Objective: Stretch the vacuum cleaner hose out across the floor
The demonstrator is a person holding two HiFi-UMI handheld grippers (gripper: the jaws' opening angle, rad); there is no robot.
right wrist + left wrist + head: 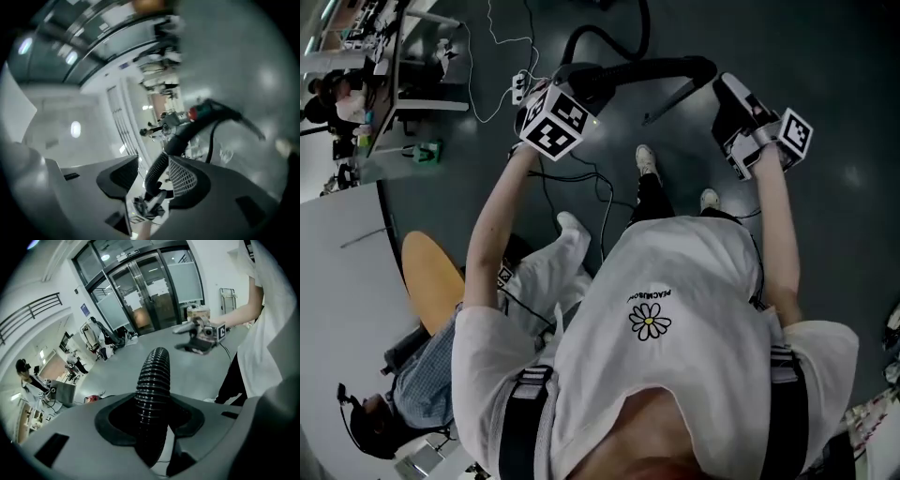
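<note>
A black ribbed vacuum hose [652, 68] hangs above the dark floor in front of me. My left gripper [581, 82] is shut on it, and in the left gripper view the hose [153, 380] rises straight out between the pads of that gripper [152, 411]. The hose's free end [701, 66] reaches toward my right gripper [729, 89], which stands open just beside it without touching. In the right gripper view the hose [187, 131] curves away beyond the parted jaws of the right gripper [152, 176] toward a red body [197, 112], and nothing is clamped.
A power strip [519, 87] and thin cables [581, 173] lie on the floor by my feet. Left of me are a desk [403, 56], a yellow round seat [431, 277] and a seated person [412, 375]. Glass doors [150, 291] close the far side.
</note>
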